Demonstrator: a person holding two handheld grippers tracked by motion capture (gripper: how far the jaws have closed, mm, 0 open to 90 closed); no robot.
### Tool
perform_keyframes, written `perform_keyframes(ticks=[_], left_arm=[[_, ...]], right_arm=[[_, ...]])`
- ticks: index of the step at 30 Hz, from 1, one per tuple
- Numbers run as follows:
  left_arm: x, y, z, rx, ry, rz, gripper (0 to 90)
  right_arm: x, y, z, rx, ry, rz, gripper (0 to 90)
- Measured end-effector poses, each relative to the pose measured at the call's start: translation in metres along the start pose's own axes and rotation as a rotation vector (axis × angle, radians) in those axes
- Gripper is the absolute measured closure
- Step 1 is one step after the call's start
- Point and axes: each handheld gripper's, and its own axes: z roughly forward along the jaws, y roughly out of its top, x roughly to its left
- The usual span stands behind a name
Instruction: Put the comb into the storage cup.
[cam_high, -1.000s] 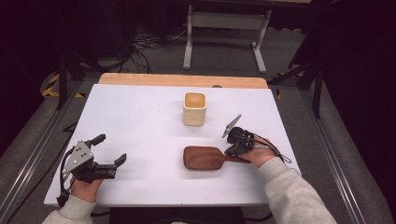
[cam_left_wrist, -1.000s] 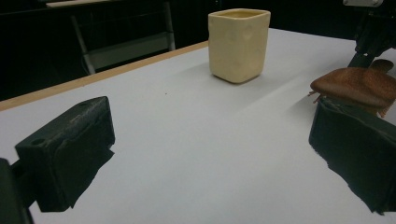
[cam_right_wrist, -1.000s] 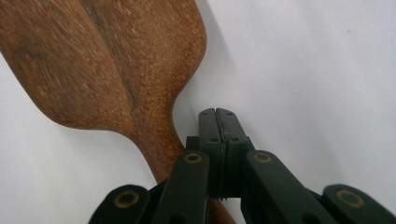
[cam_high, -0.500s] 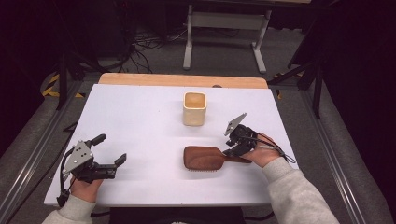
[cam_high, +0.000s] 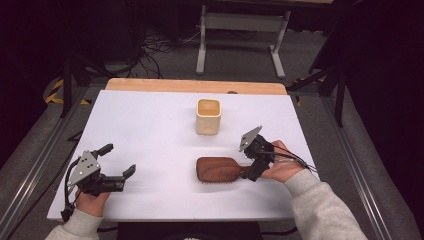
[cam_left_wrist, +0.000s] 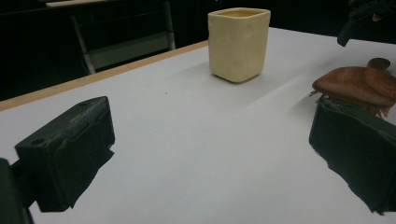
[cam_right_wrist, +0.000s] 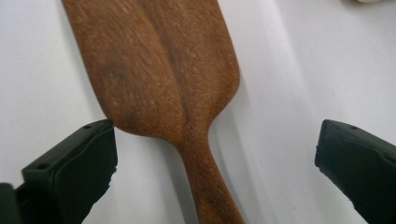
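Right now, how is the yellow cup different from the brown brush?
The cup is pale yellow; the brush is dark brown wood. The cup stands upright with its mouth open upward; the brush lies flat, bristles down. The cup stands alone; the right tool straddles the brush's handle. Both rest on the white table.

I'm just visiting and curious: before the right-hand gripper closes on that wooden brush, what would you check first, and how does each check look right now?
1. Right gripper jaws open wide enough: ok.
2. Hairbrush handle lies between the jaws: ok, roughly centred in the right gripper view.
3. Jaws low enough to meet the handle: cannot tell.
4. Brush lies flat on the table, bristles down: ok.
5. Cup apart from the brush: ok.
6. Left gripper open, holding nothing, well away at the table's left: ok.
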Motion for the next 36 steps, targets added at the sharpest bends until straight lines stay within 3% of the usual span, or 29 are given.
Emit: perform_keyframes(ticks=[11, 20, 27, 30, 33, 34, 36], left_arm=[[0.0, 0.0, 0.0, -0.002, 0.002, -0.003, 1.1], [0.0, 0.0, 0.0, -0.005, -0.001, -0.004, 0.6], [0.0, 0.0, -0.001, -0.002, 0.0, 0.003, 0.6], [0.0, 0.0, 0.0, -0.006, -0.003, 0.002, 0.6], [0.0, 0.0, 0.0, -0.004, -0.002, 0.005, 0.6], [0.0, 0.0, 0.0, -0.004, -0.002, 0.005, 0.6], [0.0, 0.0, 0.0, -0.006, 0.0, 0.003, 0.6]], right_arm=[[0.004, 0.0, 0.006, 0.019, 0.036, -0.072, 0.0], [0.005, -0.003, 0.016, 0.091, 0.039, -0.097, 4.5], [0.006, -0.003, 0.022, 0.141, 0.068, -0.103, 17.9], [0.004, -0.002, 0.024, 0.138, 0.082, -0.134, 25.3], [0.005, -0.002, 0.026, 0.161, 0.095, -0.141, 36.2], [0.004, -0.001, 0.027, 0.153, 0.098, -0.173, 40.1], [0.005, -0.001, 0.026, 0.167, 0.103, -0.165, 45.1]])
